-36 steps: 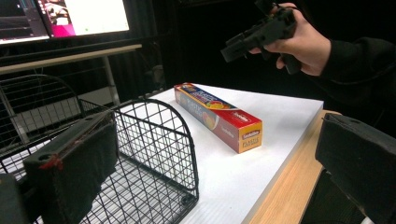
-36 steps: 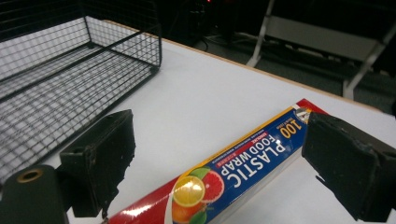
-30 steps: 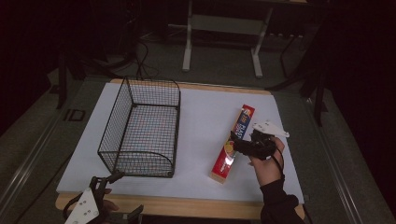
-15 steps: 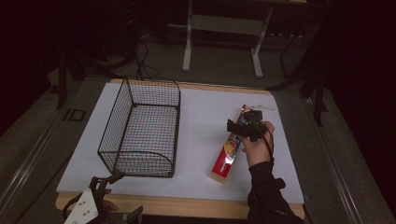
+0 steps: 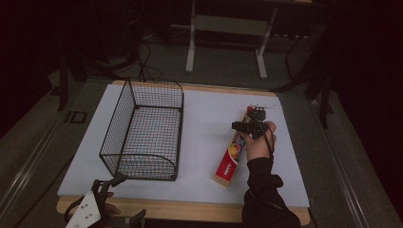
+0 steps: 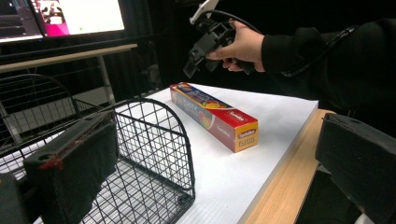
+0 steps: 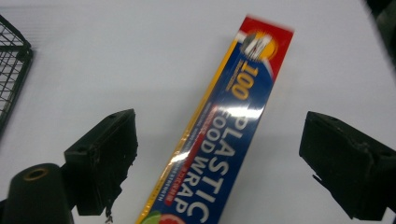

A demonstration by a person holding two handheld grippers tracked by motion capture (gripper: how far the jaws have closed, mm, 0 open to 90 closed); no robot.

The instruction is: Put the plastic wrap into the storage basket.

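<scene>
Black jaws of my right gripper (image 5: 248, 124) spread above the plastic wrap box (image 7: 224, 140); my left gripper (image 6: 210, 154) gapes near the wire basket (image 5: 142, 133).

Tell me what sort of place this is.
Probably a lab or recording workspace, not a kitchen: a white-topped table in a dark room, a lit monitor behind it, and bare desk frames with trailing cables on the floor.
</scene>
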